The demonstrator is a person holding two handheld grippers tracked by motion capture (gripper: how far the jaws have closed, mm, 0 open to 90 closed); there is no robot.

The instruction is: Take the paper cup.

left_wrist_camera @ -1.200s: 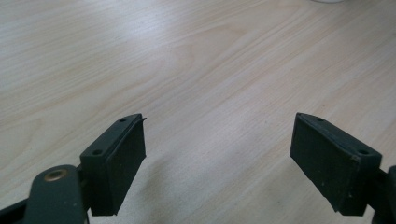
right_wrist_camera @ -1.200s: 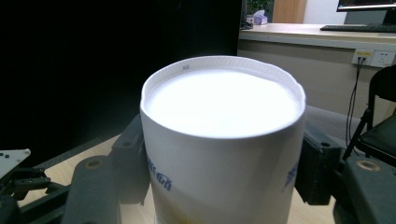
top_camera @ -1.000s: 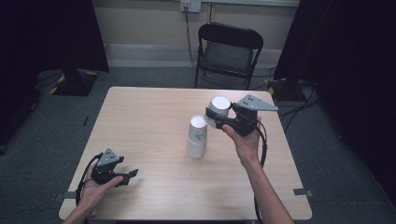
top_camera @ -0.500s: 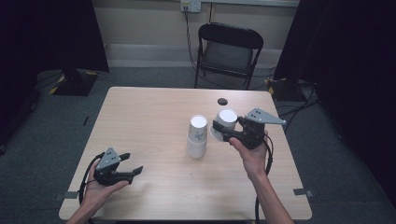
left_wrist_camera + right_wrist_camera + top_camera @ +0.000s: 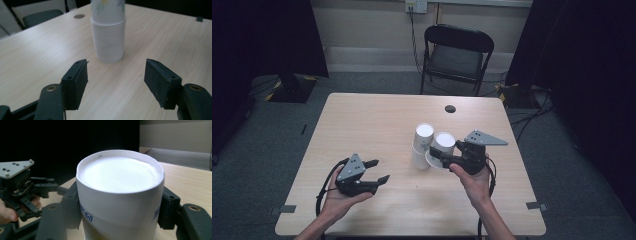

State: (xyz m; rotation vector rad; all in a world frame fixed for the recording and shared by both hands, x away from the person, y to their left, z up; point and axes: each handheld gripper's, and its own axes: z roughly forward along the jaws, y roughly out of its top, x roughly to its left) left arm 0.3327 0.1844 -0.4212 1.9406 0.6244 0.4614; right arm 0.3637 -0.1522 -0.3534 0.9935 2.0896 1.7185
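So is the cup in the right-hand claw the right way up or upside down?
Upside down. The cup shows its closed, recessed base on top, and the right gripper clamps its sides.

A light wooden table [image 5: 362,125] carries a small dark round spot [image 5: 450,108] near its far edge. Beyond it a black folding chair [image 5: 457,52] stands on grey carpet, below a wall outlet [image 5: 416,6] with cables hanging down

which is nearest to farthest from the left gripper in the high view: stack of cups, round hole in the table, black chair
From the left gripper:
1. Stack of cups, mid-table, up and to its right.
2. Round hole, near the table's far edge.
3. Black chair, on the floor beyond the table.
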